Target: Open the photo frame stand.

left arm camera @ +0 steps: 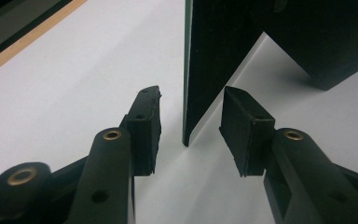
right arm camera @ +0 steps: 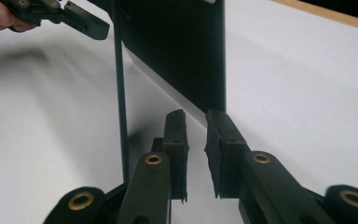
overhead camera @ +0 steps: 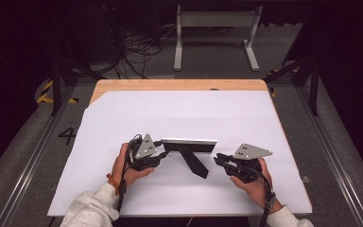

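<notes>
Frame (overhead camera: 189,144) upright; left tongs (left arm camera: 189,133) straddle edge, apart.

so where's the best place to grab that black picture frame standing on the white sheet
Probably its thin upright side edge. The black picture frame stands on its lower edge, propped by a slanted black back stand, so the two ends are free. Come in level from the left end, where the open left gripper already straddles that edge without touching, and close across the panel's thickness, clear of the stand.

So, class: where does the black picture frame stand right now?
In the high view, the picture frame stands upright on the white sheet, between the left gripper and right gripper.
</notes>
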A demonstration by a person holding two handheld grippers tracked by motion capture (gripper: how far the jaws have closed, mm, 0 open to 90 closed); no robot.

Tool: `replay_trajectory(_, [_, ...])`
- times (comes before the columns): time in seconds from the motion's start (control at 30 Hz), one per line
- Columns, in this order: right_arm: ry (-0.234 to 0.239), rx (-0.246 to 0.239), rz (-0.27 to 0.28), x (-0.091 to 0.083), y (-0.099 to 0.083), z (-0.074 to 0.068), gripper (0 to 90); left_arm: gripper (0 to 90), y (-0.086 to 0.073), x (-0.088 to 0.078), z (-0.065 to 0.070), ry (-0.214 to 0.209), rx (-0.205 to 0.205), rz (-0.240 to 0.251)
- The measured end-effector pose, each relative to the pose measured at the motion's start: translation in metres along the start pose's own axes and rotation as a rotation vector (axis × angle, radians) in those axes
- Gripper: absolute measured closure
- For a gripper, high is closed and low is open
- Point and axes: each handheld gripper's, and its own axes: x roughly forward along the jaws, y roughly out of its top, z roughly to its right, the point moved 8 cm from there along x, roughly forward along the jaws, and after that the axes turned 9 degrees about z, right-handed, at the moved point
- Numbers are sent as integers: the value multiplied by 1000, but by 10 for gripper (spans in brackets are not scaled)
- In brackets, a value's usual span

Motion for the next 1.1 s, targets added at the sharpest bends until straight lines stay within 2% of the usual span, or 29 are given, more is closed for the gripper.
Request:
replay_trajectory(0.27, [-36,-18,12,1,4,3,721,532,5,-2,-1,-27,-21,28])
replay_trajectory(0.6, [-58,-6,36,3,10,5,642,522,12,2,0,-47,-49,55])
replay_trajectory(0.83, [-68,0,52,4,15,6,625,548,18,1,-2,-37,-54,80])
replay_trajectory(1.1, [-70,7,77,3,21,6,638,602,23,-4,-1,-50,-39,99])
